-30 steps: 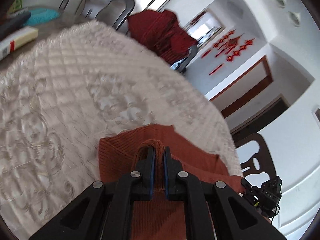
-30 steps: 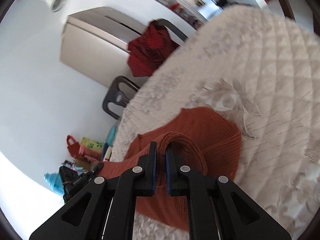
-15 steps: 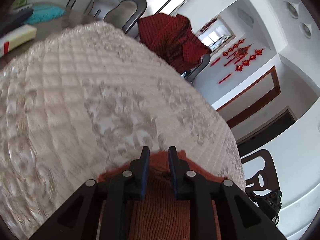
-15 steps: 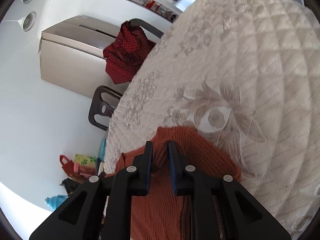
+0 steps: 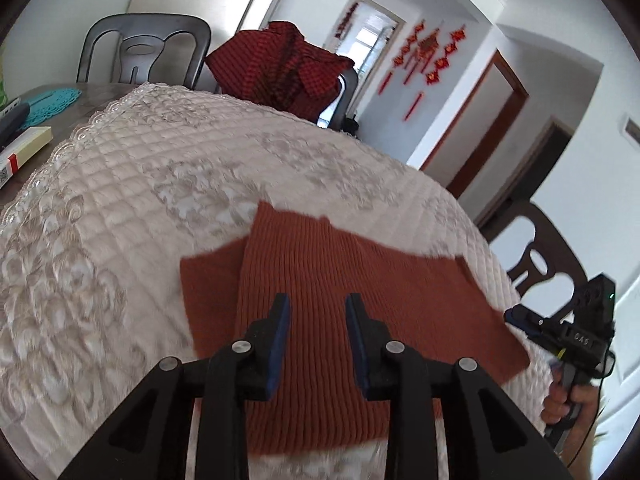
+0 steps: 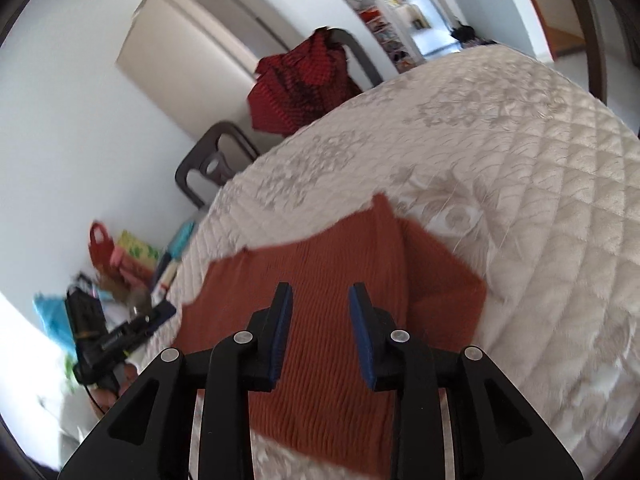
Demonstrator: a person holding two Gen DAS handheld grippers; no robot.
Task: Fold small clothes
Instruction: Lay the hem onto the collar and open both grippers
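Note:
A rust-orange ribbed knit garment lies flat and folded on the cream quilted table cover. My left gripper hovers above its near part, jaws opening, nothing between the blue pads. In the right wrist view the same garment lies under my right gripper, whose jaws are also opening and hold nothing. A hand with the right gripper shows at the left view's right edge. The left gripper appears at the right view's left edge.
A dark red checked cloth hangs over a chair behind the table. A grey plastic chair stands at the far left, a brown wooden chair at the right. A box and a teal mat lie on the table's left end.
Both grippers let go of the garment's folded edge and pulled back toward me as their jaws opened. The garment now lies flat on the cover.

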